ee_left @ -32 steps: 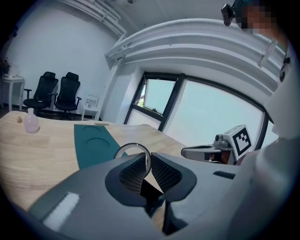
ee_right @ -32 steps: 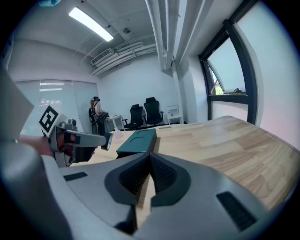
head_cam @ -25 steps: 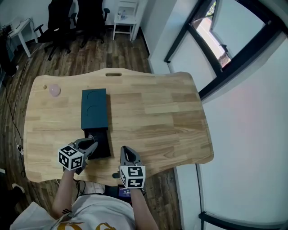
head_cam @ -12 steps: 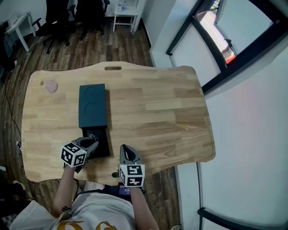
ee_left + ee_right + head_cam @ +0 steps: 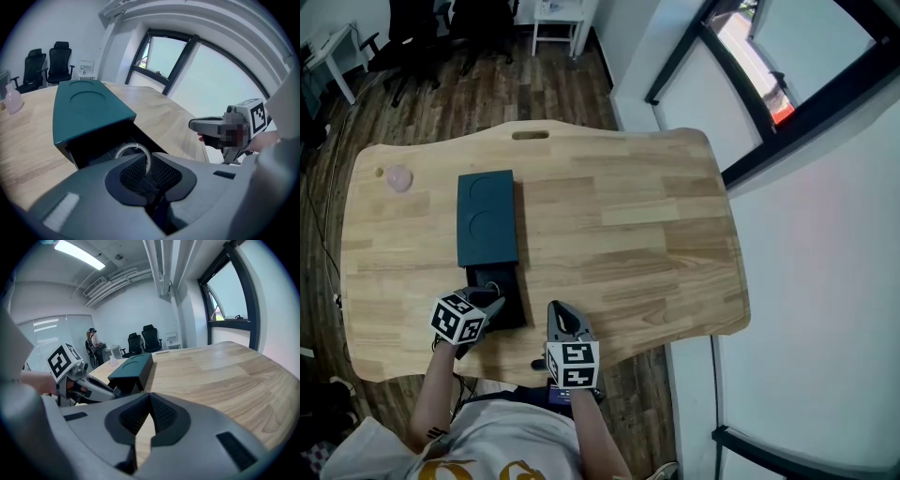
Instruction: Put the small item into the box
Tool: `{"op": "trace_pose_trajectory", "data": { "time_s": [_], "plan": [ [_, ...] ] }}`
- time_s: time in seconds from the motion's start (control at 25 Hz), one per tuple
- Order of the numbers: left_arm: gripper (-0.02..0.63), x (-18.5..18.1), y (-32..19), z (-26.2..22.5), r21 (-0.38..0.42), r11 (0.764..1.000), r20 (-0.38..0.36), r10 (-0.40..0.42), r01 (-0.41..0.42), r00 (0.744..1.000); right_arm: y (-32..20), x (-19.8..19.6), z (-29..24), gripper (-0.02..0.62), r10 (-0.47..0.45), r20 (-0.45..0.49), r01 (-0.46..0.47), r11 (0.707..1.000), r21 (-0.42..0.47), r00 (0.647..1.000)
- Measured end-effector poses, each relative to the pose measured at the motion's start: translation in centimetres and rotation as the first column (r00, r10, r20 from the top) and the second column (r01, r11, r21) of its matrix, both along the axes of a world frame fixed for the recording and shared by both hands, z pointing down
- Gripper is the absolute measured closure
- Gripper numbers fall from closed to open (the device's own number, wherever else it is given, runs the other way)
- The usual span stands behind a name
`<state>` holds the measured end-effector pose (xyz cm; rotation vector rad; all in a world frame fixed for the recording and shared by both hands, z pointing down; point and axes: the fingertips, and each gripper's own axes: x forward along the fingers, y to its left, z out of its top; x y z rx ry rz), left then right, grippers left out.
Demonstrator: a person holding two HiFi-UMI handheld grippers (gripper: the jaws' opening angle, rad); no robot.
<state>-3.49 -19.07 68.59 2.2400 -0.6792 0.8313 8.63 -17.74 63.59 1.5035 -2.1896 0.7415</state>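
Observation:
A dark teal box (image 5: 487,217) lies on the wooden table (image 5: 619,234), its black drawer (image 5: 508,292) pulled out toward me. My left gripper (image 5: 491,300) hangs over the drawer's near end. In the left gripper view it (image 5: 143,161) is shut on a small pale ring (image 5: 133,145), which sits just above the open drawer (image 5: 98,151) under the teal sleeve (image 5: 84,105). My right gripper (image 5: 558,316) rests near the table's front edge, right of the drawer. Its jaws (image 5: 149,399) are shut with nothing between them. The box (image 5: 133,366) and the left gripper (image 5: 110,391) lie ahead of it to the left.
A small pink item (image 5: 397,178) sits at the table's far left corner. A hand slot (image 5: 531,135) is cut in the far edge. Office chairs (image 5: 422,37) and a white stand (image 5: 558,23) are on the floor beyond. A window wall (image 5: 750,84) runs along the right.
The head view has shifted a little. My left gripper has crept slightly further over the drawer with the ring. The right gripper has hardly moved.

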Motion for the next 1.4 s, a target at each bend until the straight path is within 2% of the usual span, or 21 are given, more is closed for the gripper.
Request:
{"op": "trace_pose_trajectory", "data": {
  "time_s": [0.2,0.32,0.52,0.68,1.08,1.4],
  "plan": [
    [0.568,-0.2,-0.1,0.9,-0.036,0.999,0.085,0.040,-0.037,0.996,-0.1,0.4,0.6,0.591,0.007,0.000,-0.007,1.000,-0.009,1.000],
    [0.568,-0.2,0.4,1.5,-0.076,0.994,0.142,0.093,-0.083,0.986,-0.3,0.3,0.7,0.591,0.006,0.001,-0.006,1.000,-0.009,1.000],
    [0.568,-0.1,2.0,2.4,-0.177,0.964,0.236,0.239,-0.200,0.942,-0.3,0.4,1.0,0.591,0.009,0.001,-0.009,1.000,-0.017,1.000],
    [0.568,-0.2,1.9,2.4,-0.215,0.951,0.279,0.276,-0.220,0.920,-0.3,0.7,1.1,0.591,0.015,0.001,-0.015,1.000,-0.021,1.000],
    [0.568,-0.1,1.9,2.5,-0.222,0.946,0.308,0.298,-0.236,0.904,-0.4,1.0,1.1,0.591,0.014,-0.010,-0.014,1.000,-0.023,1.000],
    [0.565,-0.2,2.1,1.9,-0.183,0.957,0.294,0.271,-0.225,0.917,-0.1,0.8,-0.3,0.591,-0.001,-0.023,0.001,1.000,0.009,1.000]
  ]
}}
